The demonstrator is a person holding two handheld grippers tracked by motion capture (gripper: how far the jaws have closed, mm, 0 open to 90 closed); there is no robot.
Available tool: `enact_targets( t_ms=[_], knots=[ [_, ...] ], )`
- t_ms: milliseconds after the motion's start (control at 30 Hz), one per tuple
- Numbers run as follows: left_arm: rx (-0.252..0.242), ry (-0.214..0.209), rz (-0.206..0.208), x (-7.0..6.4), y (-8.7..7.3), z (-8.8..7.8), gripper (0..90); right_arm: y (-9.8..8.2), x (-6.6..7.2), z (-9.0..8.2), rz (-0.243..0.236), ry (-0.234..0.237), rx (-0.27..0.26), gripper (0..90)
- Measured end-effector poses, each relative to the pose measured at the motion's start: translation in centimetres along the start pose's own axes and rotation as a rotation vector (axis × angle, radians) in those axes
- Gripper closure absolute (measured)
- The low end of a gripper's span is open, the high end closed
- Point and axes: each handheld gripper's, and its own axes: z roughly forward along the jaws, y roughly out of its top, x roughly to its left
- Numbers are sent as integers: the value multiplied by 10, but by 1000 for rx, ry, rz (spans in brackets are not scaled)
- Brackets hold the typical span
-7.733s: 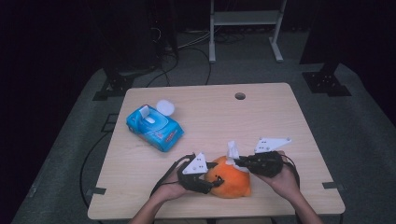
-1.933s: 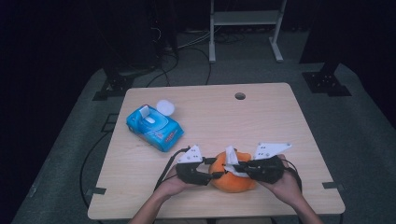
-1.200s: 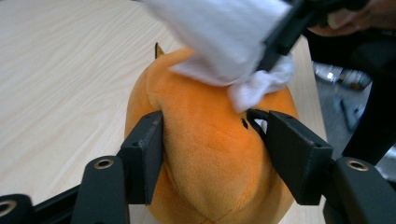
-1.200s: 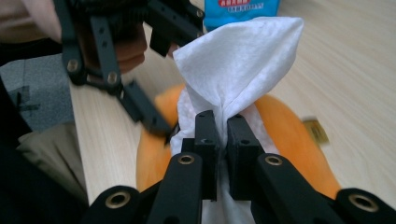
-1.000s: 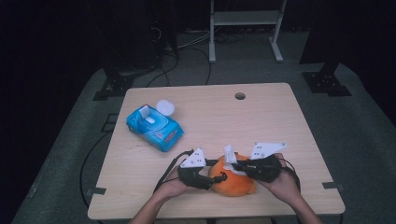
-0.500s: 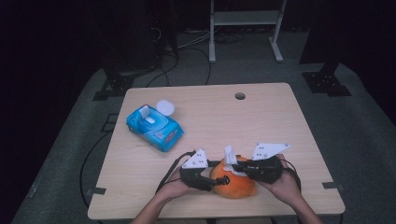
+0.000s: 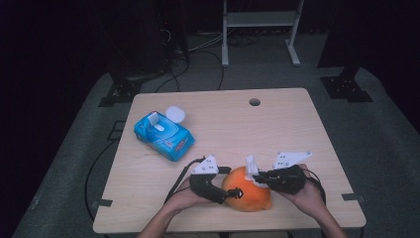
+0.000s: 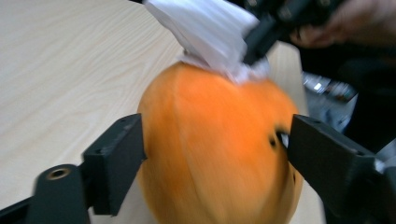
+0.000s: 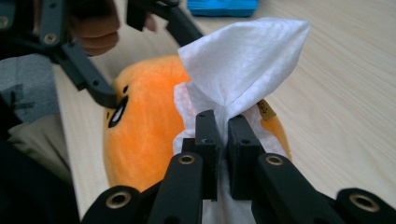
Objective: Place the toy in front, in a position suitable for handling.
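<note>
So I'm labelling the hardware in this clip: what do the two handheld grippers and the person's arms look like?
Both the left gripper and the right gripper are black, with blocky flat jaws on bars fixed by brass-coloured rivets. Each carries a pale grey three-cornered plate on top and trails a black cable. The forearms are bare, with no sleeves in sight.

My round orange plush toy [image 7: 247, 191] sits near the blue wipes pack [image 7: 163, 135]; my crumpled white wipe [image 9: 243, 70] rests on its top.
</note>
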Motion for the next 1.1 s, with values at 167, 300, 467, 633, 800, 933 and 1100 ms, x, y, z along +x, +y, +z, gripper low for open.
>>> enact_targets(
  t_ms=[167,300,467,633,800,933,1100],
  knots=[
    [60,9,-43,1,-1,9,112,4,11,2,-35,52,26,837],
    [65,-16,-8,-1,-4,10,275,3,13,2,-49,44,37,837],
    [-9,21,112,-7,0,3,452,8,14,-6,-43,21,-20,838],
    [-8,101,268,-15,7,1,470,17,26,-7,-65,-11,-98,837],
    [-5,81,228,-4,0,-4,466,11,14,-4,-42,-38,-77,839],
    [-10,63,203,-1,-5,-4,460,-1,-6,-11,25,-60,-75,841],
    [-10,47,214,-1,-6,-4,454,5,-2,-15,19,-79,-106,839]
  ],
)
